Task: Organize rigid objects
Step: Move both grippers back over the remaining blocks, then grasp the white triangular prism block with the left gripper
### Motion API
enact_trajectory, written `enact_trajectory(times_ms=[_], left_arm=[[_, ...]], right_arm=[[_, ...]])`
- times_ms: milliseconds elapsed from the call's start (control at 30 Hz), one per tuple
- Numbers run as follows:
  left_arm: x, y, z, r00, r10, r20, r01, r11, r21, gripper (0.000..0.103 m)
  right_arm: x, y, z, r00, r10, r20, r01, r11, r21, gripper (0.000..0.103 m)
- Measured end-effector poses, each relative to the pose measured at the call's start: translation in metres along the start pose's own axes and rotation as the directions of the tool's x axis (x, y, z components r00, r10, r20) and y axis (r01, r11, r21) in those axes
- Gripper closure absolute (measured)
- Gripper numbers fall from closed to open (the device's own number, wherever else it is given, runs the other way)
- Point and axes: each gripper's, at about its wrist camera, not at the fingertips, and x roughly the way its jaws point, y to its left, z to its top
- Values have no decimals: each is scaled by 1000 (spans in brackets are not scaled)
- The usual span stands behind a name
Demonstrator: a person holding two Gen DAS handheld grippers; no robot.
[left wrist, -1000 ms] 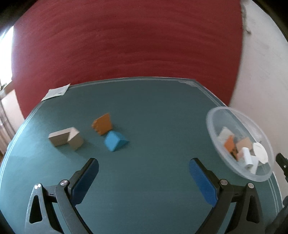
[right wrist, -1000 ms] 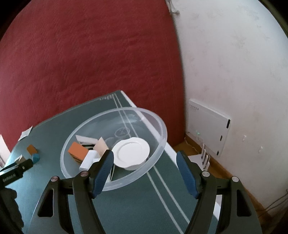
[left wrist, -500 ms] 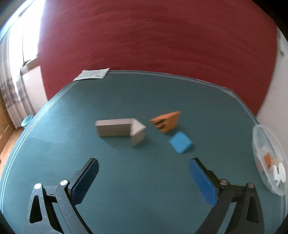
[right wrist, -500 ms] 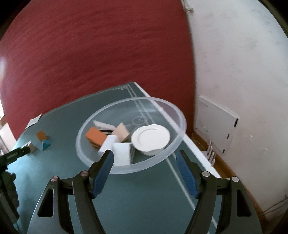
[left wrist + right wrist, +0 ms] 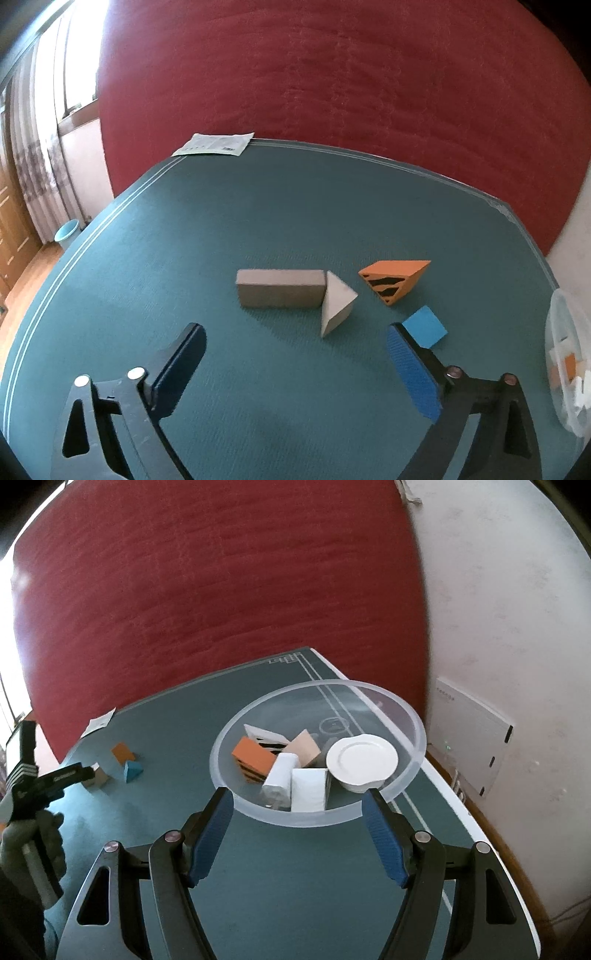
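Your left gripper (image 5: 295, 343) hovers released near the grey wedge (image 5: 337, 302); your right gripper (image 5: 297, 818), jaws spread, fronts the bowl (image 5: 413, 720).

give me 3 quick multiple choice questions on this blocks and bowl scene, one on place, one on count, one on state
1. Where does the blue block lie?
A. in the clear bowl
B. on the green table, beside the left gripper's right finger
C. on the paper sheet

2. How many blocks lie loose on the table?
A. two
B. four
C. six

3. How is the right gripper?
A. open, holding nothing
B. shut on a block
C. shut on the bowl rim

Answers: 1 B, it sits on the table by the left gripper. 2 B, grey bar, grey wedge, orange wedge, blue block. 3 A, its fingers stand apart before the clear bowl.
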Motion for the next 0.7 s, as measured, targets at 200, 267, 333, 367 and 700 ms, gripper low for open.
enact_trajectory(times_ms=[200, 267, 333, 367, 700], left_arm=[[17, -7, 10, 1000, -9, -19, 9, 1000, 19, 22], [22, -8, 11, 1000, -10, -29, 10, 1000, 13, 25], [24, -8, 12, 999, -12, -31, 12, 1000, -4, 25], [26, -7, 12, 999, -16, -33, 15, 1000, -13, 30], [34, 3, 9, 994, -86, -63, 84, 996, -41, 75]], right_arm=[[1, 10, -1, 1000, 14, -9, -15, 1000, -20, 30], [1, 14, -1, 1000, 17, -8, -18, 999, -29, 30], [2, 18, -1, 1000, 22, -8, -22, 999, -36, 30], [2, 20, -1, 1000, 24, -9, -25, 999, -39, 30], [13, 54, -4, 997, 67, -40, -71, 993, -93, 32]])
